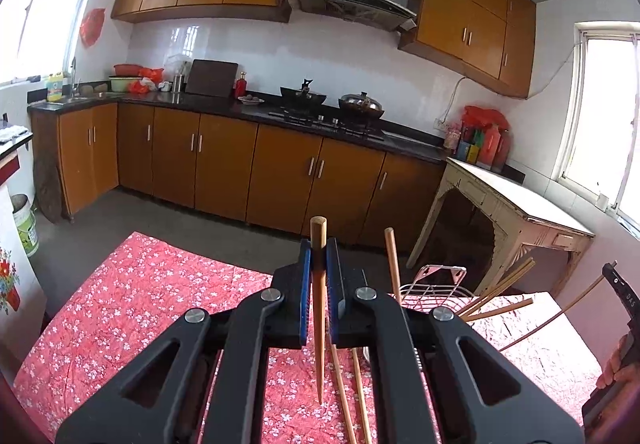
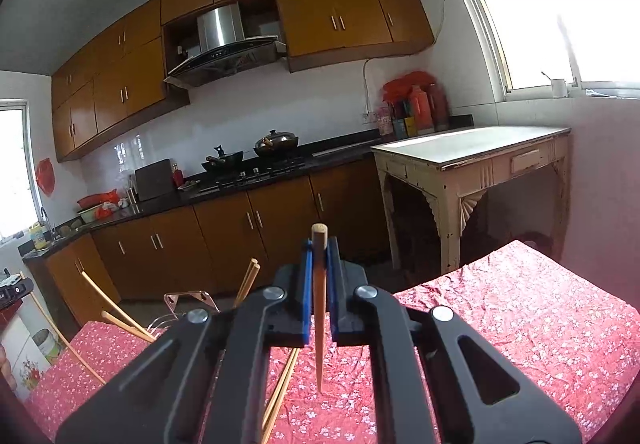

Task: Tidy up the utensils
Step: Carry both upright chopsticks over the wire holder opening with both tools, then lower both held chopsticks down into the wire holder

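Note:
My left gripper is shut on a wooden chopstick that stands upright between its blue pads, tip down above the red floral tablecloth. My right gripper is shut on another wooden chopstick, also upright with its tip above the cloth. A wire utensil rack stands on the table with several chopsticks leaning out of it; it also shows in the right wrist view. Loose chopsticks lie on the cloth under my left gripper.
A cream side table stands beyond the table's far right corner, below a window. Brown kitchen cabinets with a stove and two woks line the far wall. The right hand's device shows at the left view's right edge.

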Action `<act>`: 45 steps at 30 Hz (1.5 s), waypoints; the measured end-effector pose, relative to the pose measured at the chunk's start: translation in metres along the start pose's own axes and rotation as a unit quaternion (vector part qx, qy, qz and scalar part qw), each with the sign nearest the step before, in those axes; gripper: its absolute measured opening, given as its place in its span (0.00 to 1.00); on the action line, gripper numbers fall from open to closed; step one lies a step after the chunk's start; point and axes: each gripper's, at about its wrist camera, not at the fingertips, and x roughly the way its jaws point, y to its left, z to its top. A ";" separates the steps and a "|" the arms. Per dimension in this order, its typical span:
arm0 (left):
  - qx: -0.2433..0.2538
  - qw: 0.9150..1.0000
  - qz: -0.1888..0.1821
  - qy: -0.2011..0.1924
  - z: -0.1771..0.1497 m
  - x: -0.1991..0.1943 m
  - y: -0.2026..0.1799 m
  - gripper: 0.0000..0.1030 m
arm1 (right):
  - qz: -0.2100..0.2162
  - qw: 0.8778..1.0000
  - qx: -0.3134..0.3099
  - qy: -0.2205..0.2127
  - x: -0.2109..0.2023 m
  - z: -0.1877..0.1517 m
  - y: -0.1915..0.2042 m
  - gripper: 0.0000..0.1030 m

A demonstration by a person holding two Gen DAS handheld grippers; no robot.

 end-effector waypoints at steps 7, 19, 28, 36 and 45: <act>0.007 0.999 -0.017 -0.029 0.030 -0.027 -0.023 0.07 | 0.048 0.998 0.025 -0.013 -0.034 0.047 0.008 0.07; 0.002 0.996 -0.041 -0.078 0.093 -0.021 -0.086 0.07 | 0.127 0.991 0.041 -0.009 -0.004 0.097 0.059 0.07; 0.008 0.997 -0.022 -0.073 0.081 0.046 -0.114 0.07 | 0.133 0.991 0.016 0.025 0.054 0.077 0.086 0.07; 0.016 0.999 -0.015 -0.037 0.057 0.080 -0.114 0.07 | 0.135 0.989 0.013 0.057 0.092 0.050 0.091 0.07; 0.026 1.000 -0.012 -0.002 0.042 0.100 -0.112 0.07 | 0.136 0.987 0.011 0.083 0.112 0.027 0.096 0.08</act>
